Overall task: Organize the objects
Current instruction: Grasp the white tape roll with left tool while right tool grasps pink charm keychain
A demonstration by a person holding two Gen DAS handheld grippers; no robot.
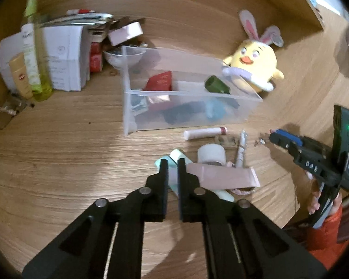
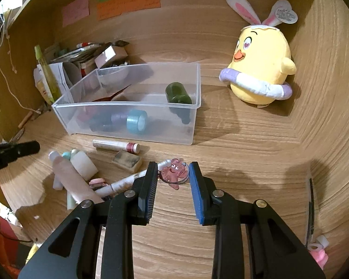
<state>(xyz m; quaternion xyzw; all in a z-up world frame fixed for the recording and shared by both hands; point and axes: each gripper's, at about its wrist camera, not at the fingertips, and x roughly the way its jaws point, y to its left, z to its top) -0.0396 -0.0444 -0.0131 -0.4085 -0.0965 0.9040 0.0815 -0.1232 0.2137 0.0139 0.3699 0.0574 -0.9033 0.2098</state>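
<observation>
My left gripper (image 1: 172, 162) is shut on a pale mint tube (image 1: 174, 157), which lies in a pile with a pink box (image 1: 223, 176), a white jar (image 1: 210, 153) and a pen (image 1: 240, 148). My right gripper (image 2: 172, 166) is shut on a small pink charm (image 2: 174, 173), held just above the wooden desk. It also shows at the right of the left wrist view as the right gripper (image 1: 273, 136). Behind the pile stands a clear bin (image 2: 125, 103) holding a green bottle (image 2: 178, 93) and a blue tape roll (image 2: 137, 121). A lipstick tube (image 2: 115, 144) lies in front of the bin.
A yellow plush chick (image 2: 260, 69) sits at the back right against the side wall. Bottles (image 1: 35, 69), a white box (image 1: 62, 58) and papers crowd the back left. A smudged eraser block (image 2: 125, 160) lies near the pen. A pink item (image 2: 318, 253) rests at the near right.
</observation>
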